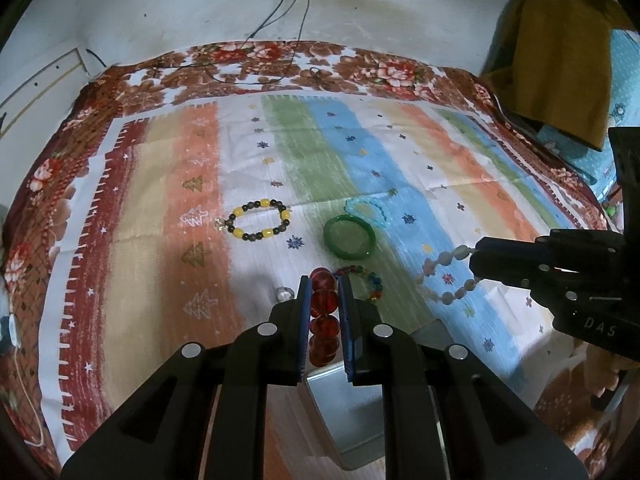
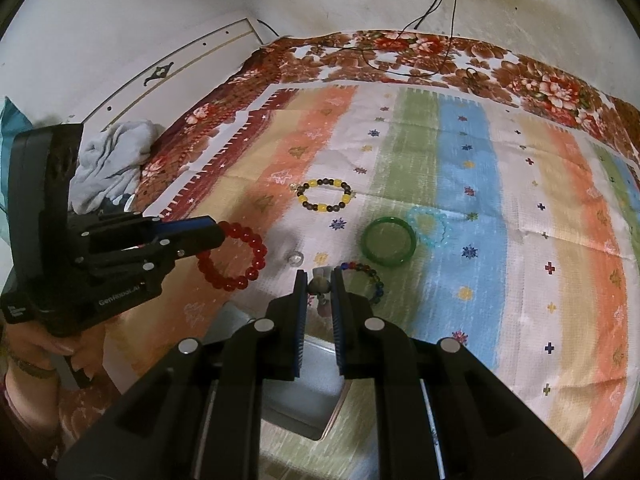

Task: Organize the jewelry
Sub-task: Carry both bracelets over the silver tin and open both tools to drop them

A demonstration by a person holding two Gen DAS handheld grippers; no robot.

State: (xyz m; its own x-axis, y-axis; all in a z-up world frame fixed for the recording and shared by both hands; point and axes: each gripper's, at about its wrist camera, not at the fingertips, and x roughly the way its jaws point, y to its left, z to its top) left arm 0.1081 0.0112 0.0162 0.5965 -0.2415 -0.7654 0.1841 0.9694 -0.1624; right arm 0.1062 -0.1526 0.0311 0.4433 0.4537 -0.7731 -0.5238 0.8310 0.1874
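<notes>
My left gripper (image 1: 324, 282) is shut on a red bead bracelet (image 1: 323, 304), which hangs above the striped cloth (image 1: 180, 240). The right wrist view shows that red bracelet (image 2: 232, 256) dangling as a full loop. My right gripper (image 2: 320, 276) is shut on a pale stone bead bracelet (image 2: 319, 286). Seen from the left wrist, this pale bracelet (image 1: 444, 276) hangs from the right gripper's tips (image 1: 478, 258). On the cloth lie a yellow-and-dark bracelet (image 1: 258, 220), a green bangle (image 1: 349, 236), a light blue bracelet (image 1: 368, 208) and a multicoloured one (image 1: 366, 280).
A grey open box (image 2: 304, 400) sits on the cloth just below both grippers. A small clear bead piece (image 2: 296, 258) lies near the red bracelet. Cables (image 1: 280, 60) trail over the floral bedspread at the back. A person's hand (image 2: 52, 344) holds the left gripper.
</notes>
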